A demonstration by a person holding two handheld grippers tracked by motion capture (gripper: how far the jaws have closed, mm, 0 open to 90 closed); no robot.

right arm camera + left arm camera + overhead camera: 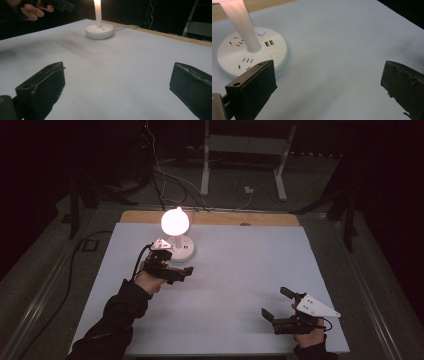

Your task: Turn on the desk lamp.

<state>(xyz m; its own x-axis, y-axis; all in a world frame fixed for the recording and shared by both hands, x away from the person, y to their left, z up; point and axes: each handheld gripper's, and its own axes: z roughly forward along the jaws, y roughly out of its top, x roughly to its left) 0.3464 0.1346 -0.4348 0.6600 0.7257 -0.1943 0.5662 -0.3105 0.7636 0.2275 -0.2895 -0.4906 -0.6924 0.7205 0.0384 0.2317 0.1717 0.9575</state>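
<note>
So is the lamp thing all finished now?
The lamp already glows and a blue light shows on its round base. Nothing is in hand: the left tongs sit open beside the base, the right tongs open over bare table. I can't tell what's left.

White lamp (pixel 176 232) glowing, blue button (pixel 260 32); pale blue table (pixel 240 270); black fingers (pixel 42 87)

We can read no text, brand, label or number anywhere. The round white socket base (pixel 252 53) of the lamp carries only unlabelled slots, two small ports and a lit blue button (pixel 261 32).
</note>
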